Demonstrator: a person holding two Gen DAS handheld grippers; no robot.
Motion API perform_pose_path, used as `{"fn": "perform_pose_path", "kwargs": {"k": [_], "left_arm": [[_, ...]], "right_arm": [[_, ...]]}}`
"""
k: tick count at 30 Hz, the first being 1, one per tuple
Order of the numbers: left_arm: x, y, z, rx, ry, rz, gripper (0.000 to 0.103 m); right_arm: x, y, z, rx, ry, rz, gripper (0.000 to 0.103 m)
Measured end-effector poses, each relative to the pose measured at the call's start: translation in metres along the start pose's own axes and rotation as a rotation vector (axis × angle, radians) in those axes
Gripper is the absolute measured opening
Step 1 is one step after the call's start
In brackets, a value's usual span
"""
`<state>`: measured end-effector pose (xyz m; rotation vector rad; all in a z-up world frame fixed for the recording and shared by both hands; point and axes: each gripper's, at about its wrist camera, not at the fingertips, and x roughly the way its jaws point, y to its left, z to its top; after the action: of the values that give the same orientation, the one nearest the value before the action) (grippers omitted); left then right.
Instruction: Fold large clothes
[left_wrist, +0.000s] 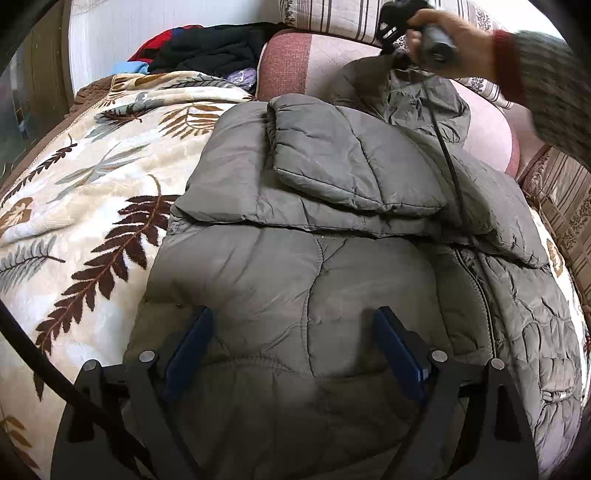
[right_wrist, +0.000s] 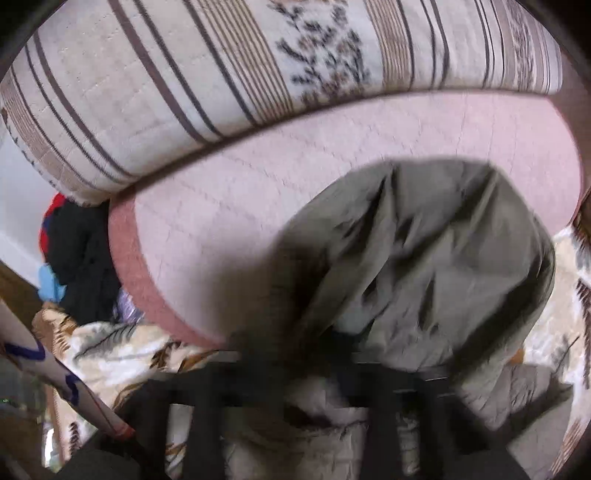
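a bed fills both views, covered by a cream blanket (left_wrist: 92, 192) printed with brown and grey fern leaves. at its far end lies a pink quilted cushion (left_wrist: 303, 62), and above that a cream striped pillow (left_wrist: 332, 14) with a dark leaf print.

a large grey-green padded jacket (left_wrist: 295, 266) lies spread across the blanket, reaching from the near edge up to the pink cushion. one sleeve (left_wrist: 354, 170) is folded flat across its upper body. a zip runs down the right side.

beyond the blanket, at the far left, sits a pile of other clothes (left_wrist: 207, 48) in black, red and light blue.

the left gripper (left_wrist: 291, 354) hangs low over the lower part of the jacket, its two blue-padded fingers (left_wrist: 192, 350) spread wide apart with the padded cloth lying between them; the pads do not press on it.

at the top right, a hand (left_wrist: 443, 40) in a striped sleeve with a red cuff holds the right gripper (left_wrist: 397, 61), whose jaws are closed on the jacket's top end, a bunched hood-like part (right_wrist: 424, 258) lifted against the pink cushion. the right wrist view is blurred. a black cable (left_wrist: 448, 162) trails from that gripper down across the jacket.
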<state>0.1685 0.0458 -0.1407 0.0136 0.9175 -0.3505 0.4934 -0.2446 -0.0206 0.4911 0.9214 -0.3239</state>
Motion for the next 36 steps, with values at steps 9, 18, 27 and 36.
{"fn": "perform_pose_path", "kwargs": {"k": [9,18,27,36], "left_arm": [[-0.024,0.016,0.005,-0.088,-0.029,-0.054,0.087],[-0.062,0.062,0.013,-0.215,-0.113,-0.005,0.087],[-0.047,0.070,0.015,-0.214,-0.079,0.060,0.087],[-0.038,0.067,0.013,-0.194,-0.053,0.071,0.087]], "right_arm": [[-0.131,-0.001,-0.086,-0.214,-0.044,0.092,0.008],[-0.210,-0.043,-0.248,-0.326,0.021,0.142,0.008],[-0.097,-0.063,-0.309,-0.173,0.187,0.117,0.008],[-0.124,-0.075,-0.316,-0.217,0.186,0.138,0.066]]}}
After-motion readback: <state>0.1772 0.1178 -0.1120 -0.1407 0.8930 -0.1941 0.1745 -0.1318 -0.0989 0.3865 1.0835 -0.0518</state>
